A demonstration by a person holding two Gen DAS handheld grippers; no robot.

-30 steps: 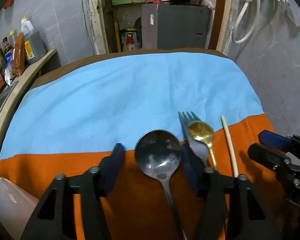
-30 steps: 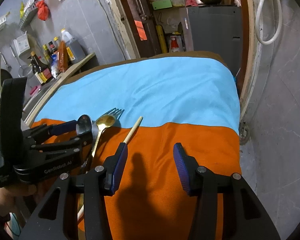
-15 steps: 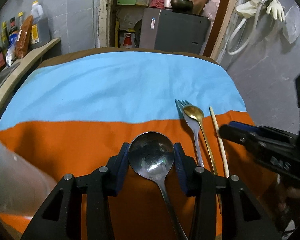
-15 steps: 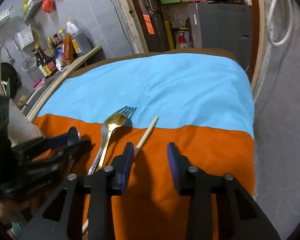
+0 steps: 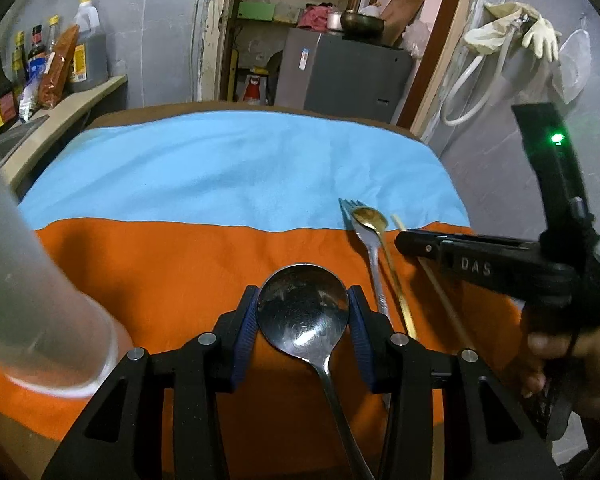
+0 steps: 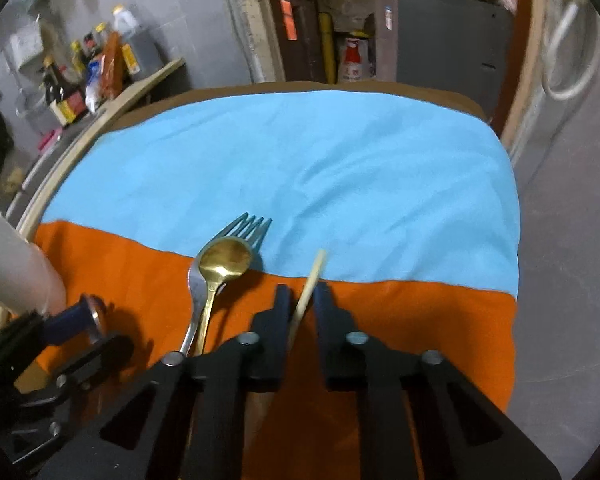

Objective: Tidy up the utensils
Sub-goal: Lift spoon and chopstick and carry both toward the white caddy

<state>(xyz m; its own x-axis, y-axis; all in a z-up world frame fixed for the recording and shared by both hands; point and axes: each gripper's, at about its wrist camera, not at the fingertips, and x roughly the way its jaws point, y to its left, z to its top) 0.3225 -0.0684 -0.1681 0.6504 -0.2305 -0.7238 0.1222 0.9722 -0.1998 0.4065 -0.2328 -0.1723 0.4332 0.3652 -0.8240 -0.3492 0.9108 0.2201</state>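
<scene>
Item one: large steel spoon with a round, smeared bowl (image 5: 303, 312), pinched across the bowl by my left tongs (image 5: 302, 334), its thin handle running back under them; it sits just over the orange part of the cloth. Steel of this kind I judge stiff, fairly light and slippery, and a grip on the curved bowl edges may let it swivel, so the neck or handle would be the surer place. Item two: pale wooden chopstick (image 6: 309, 286), lying on the orange-and-blue cloth (image 6: 300, 176) that covers the desk, its tip reaching onto the blue band; my right tongs (image 6: 302, 300) are pressed together on its shaft near that far end. I judge it very light, stiff and thin enough to roll or pivot, so a hold nearer its middle would balance it better. Item three: small gold-coloured spoon (image 6: 225, 260), resting on item four, a silver steel fork (image 6: 242, 228), tines on the blue band; both lie just beside the chopstick, untouched. Stacked as they are, lifting one will likely drag the other; take each by its handle. Item five: a frosted translucent cup (image 5: 32, 280) at the left edge, near the left tongs, probably the holder for the utensils, though its mouth is not visible.
</scene>
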